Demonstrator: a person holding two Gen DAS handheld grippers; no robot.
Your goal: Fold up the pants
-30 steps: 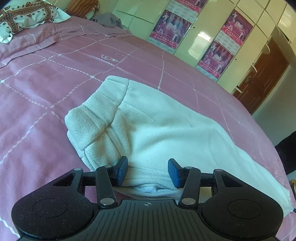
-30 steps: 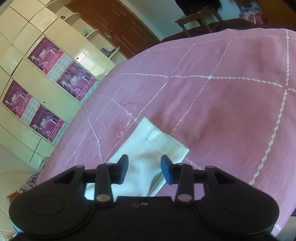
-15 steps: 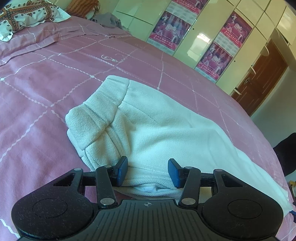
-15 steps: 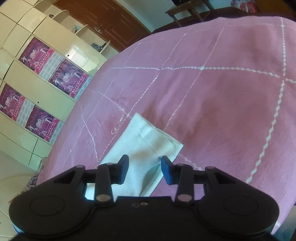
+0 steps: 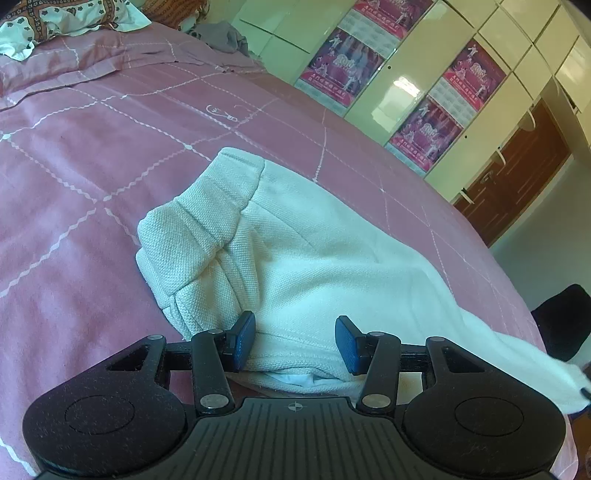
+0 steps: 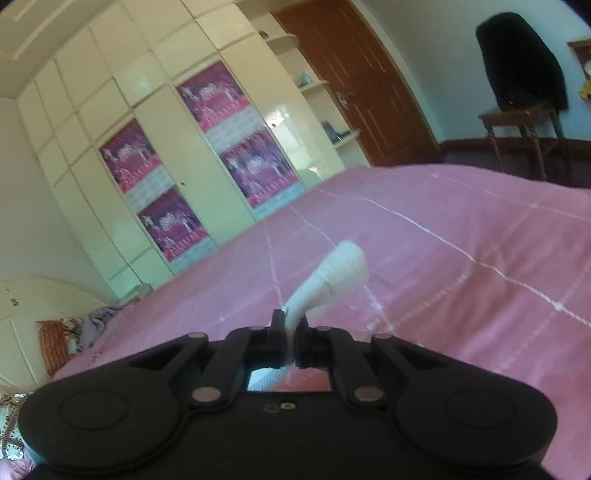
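White pants lie on a pink bedspread crossed by white zigzag grid lines, waistband end bunched at the left of the left wrist view, legs trailing off to the lower right edge of the bed

Left gripper: blue pads spread, one on each side of the near edge of the pants at the hip; the left pad lies against the bunched cloth, the right pad stands clear of it with cloth between the two. No pinch

Right gripper: fingers pressed together on a strip of the white fabric, the leg end, which stands up off the bed and flares out beyond the tips, curling to the right. View slightly blurred

Surroundings: cream wardrobe with magenta posters on its doors, brown door beside it, a chair with a dark garment over its back past the far side of the bed. Patterned pillow at the head of the bed, top left in the left wrist view
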